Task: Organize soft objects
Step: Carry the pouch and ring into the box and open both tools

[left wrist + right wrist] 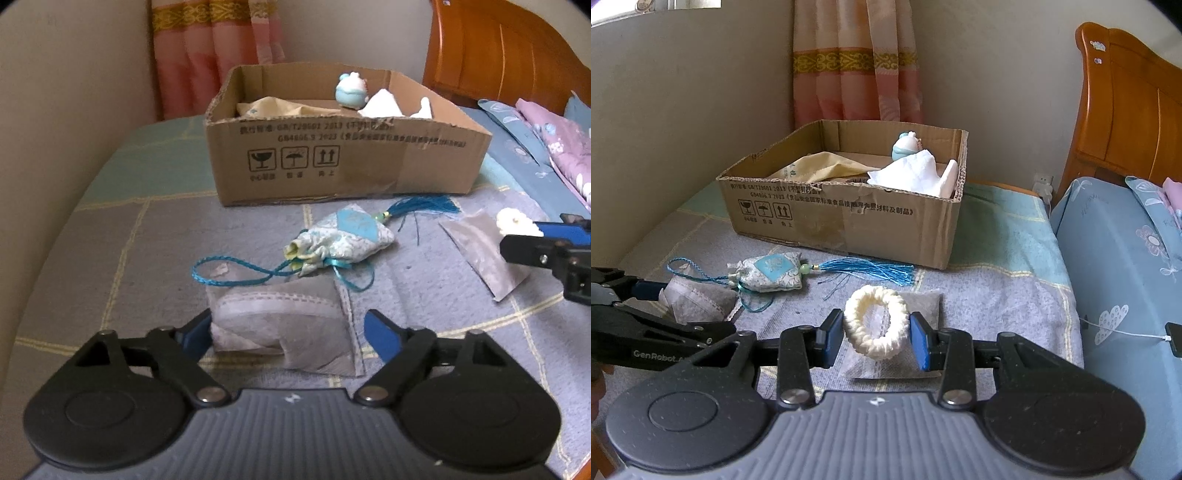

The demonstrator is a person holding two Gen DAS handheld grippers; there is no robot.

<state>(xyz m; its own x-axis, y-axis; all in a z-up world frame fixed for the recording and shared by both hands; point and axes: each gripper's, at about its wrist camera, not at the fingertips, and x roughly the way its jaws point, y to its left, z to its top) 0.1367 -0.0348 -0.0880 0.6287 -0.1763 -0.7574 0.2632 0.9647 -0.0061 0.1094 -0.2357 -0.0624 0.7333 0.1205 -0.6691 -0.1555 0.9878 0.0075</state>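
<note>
My left gripper [291,332] is open around a folded grey pouch [284,325] on the bed; it also shows at the left of the right wrist view [698,299]. My right gripper [877,338] is shut on a cream knitted ring [877,321] that lies on a flat grey pouch [923,302]. The ring [515,221] and the flat pouch [480,251] also show at the right of the left wrist view. A blue patterned sachet [347,236] with a tassel lies between the pouches and the cardboard box [369,162].
The box [849,225] stands at the back of the bed and holds a small blue toy [905,146], white cloth [916,171] and a yellow cloth [820,164]. A folded blue quilt [1126,280] is at the right, a wooden headboard [1126,110] behind it.
</note>
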